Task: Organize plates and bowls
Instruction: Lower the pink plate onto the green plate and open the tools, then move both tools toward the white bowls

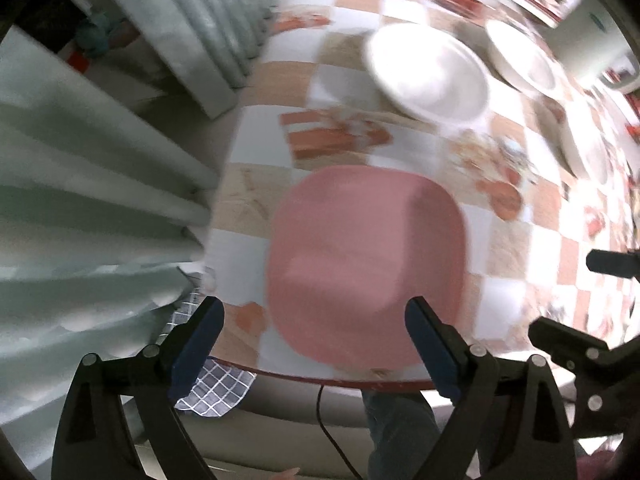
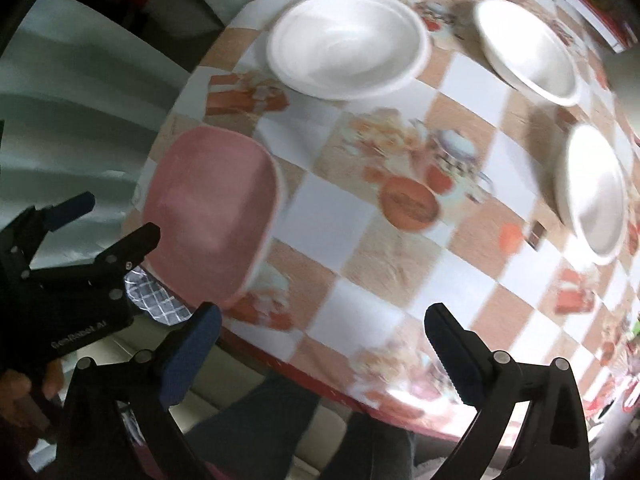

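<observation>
A pink square plate (image 1: 366, 264) lies near the table's front edge, also in the right wrist view (image 2: 212, 216). My left gripper (image 1: 316, 320) is open and empty, its jaws wide just before the plate's near rim. It also shows in the right wrist view (image 2: 120, 220). A white bowl (image 2: 348, 44) sits beyond the plate, and two more white bowls (image 2: 528, 52) (image 2: 596, 188) stand to the right. My right gripper (image 2: 324, 332) is open and empty above the table's front edge; it also shows in the left wrist view (image 1: 572, 300).
The table wears a checked cloth (image 2: 360, 276) with food prints and a red rim. Pale curtains (image 1: 100, 208) hang to the left. A white appliance (image 1: 592, 36) and red dishes stand at the far right. The person's legs are below the edge.
</observation>
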Tool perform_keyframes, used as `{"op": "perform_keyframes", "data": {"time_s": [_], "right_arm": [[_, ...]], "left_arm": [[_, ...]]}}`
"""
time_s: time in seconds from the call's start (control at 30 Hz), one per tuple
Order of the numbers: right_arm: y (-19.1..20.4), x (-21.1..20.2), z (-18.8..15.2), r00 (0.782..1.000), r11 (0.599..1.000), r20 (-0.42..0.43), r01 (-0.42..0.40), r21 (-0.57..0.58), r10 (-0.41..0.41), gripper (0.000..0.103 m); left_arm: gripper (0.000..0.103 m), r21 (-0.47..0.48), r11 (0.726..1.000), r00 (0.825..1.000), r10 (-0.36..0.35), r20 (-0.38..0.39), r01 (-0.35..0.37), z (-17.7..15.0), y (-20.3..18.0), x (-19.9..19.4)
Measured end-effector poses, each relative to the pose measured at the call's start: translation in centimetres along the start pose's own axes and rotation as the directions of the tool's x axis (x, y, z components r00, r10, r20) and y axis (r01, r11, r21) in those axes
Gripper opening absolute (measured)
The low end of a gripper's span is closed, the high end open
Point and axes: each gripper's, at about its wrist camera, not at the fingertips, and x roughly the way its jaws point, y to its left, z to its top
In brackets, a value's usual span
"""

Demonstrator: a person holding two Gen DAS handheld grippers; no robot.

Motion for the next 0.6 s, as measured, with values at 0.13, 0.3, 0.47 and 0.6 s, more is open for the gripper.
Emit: {"op": "perform_keyframes", "data": {"time_s": [0.13,0.3,0.47,0.6], "right_arm": [[-2.5,-0.6,-1.5,1.000,0.996,-0.013,-0.007,0.087,0.008,0.102],[-5.1,-1.7,-2.1,1.000,0.985,0.008,-0.004,0.175,0.003,0.102],[-5.9,-2.6,-2.4,1.000,0.979,0.025,-0.016,0.201,0.011,0.102],[-7.1,-2.8,-2.6,0.999,0.969,0.036,-0.029,0.246,0.020,0.102]], "left_arm": [[0.093,0.070,0.997,1.000,-0.017,-0.018,0.018,-0.4,-2.6,-0.6],[0.093,0.154,0.988,1.000,-0.025,-0.017,0.027,-0.1,-5.7,-1.2],[0.093,0.198,0.980,1.000,-0.011,0.010,0.009,1.0,-7.3,-2.2],[0.094,0.222,0.975,1.000,-0.019,0.012,0.016,1.5,-8.3,-2.5]]}}
